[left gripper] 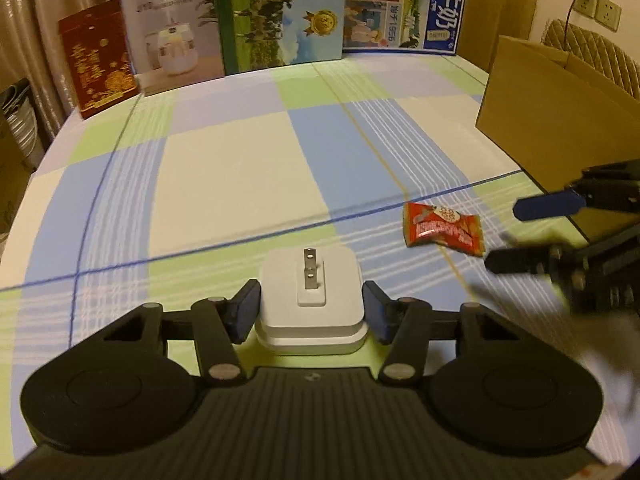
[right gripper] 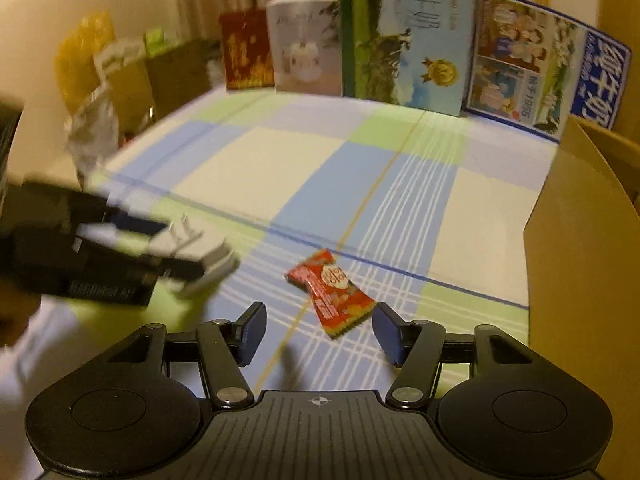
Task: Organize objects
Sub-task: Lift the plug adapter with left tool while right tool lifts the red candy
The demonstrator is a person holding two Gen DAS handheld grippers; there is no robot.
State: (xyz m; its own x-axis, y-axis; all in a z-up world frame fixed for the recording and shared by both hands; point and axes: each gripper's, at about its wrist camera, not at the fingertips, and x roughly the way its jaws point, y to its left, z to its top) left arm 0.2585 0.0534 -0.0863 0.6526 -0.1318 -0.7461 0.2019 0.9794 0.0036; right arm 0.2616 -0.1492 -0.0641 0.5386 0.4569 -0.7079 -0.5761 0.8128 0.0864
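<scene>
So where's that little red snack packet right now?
The red snack packet lies flat on the checked tablecloth, just ahead of the open right gripper, with the cardboard box to its right.

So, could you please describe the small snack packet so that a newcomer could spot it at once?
Find the brown cardboard box standing on the checked tablecloth. Just beside its near corner lies the red snack packet, flat on the cloth. It is the only loose red item, lying ahead of the open right gripper.
</scene>
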